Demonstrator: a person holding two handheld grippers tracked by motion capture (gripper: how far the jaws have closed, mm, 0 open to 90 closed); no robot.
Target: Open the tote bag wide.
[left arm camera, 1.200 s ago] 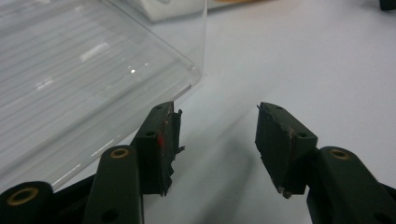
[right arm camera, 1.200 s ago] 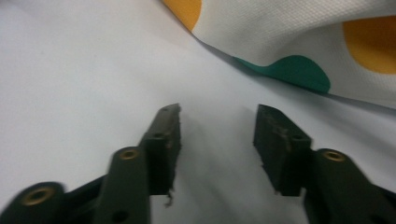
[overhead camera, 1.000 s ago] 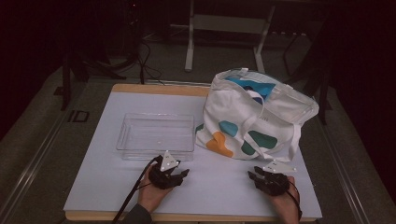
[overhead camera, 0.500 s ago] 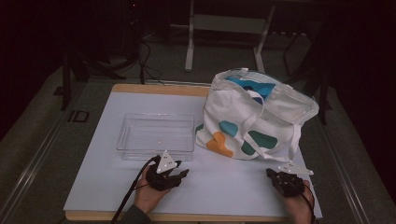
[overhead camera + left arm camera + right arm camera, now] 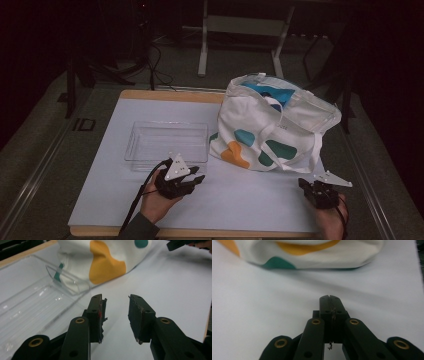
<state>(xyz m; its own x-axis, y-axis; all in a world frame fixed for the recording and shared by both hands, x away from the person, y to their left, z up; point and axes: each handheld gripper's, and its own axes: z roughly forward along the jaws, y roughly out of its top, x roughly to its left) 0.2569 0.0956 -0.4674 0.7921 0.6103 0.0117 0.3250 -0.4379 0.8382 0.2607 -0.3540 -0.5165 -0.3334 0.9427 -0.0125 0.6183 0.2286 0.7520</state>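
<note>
A white tote bag (image 5: 272,125) with orange and teal blobs lies on the right half of the white table (image 5: 240,200), its mouth showing blue contents. A clear empty tray (image 5: 167,142) stands to its left. My left gripper (image 5: 192,179) hovers in front of the tray near the bag's orange blob (image 5: 105,267). Its jaws stand apart with nothing between them and have just been closing (image 5: 116,298). My right gripper (image 5: 305,185) is at the table's front right corner, just in front of the bag (image 5: 312,252). Its jaws are pressed together on nothing (image 5: 329,298).
The tray's near corner (image 5: 75,287) lies just ahead and left of the left gripper's jaws. The other gripper (image 5: 180,243) shows far off at the top right of the left gripper view. Beyond the table's wooden back edge (image 5: 170,95), metal stand legs rise from a dark floor.
My right hand has slid right along the table's front edge toward the corner. My left gripper has lifted a little and its jaws have narrowed.
</note>
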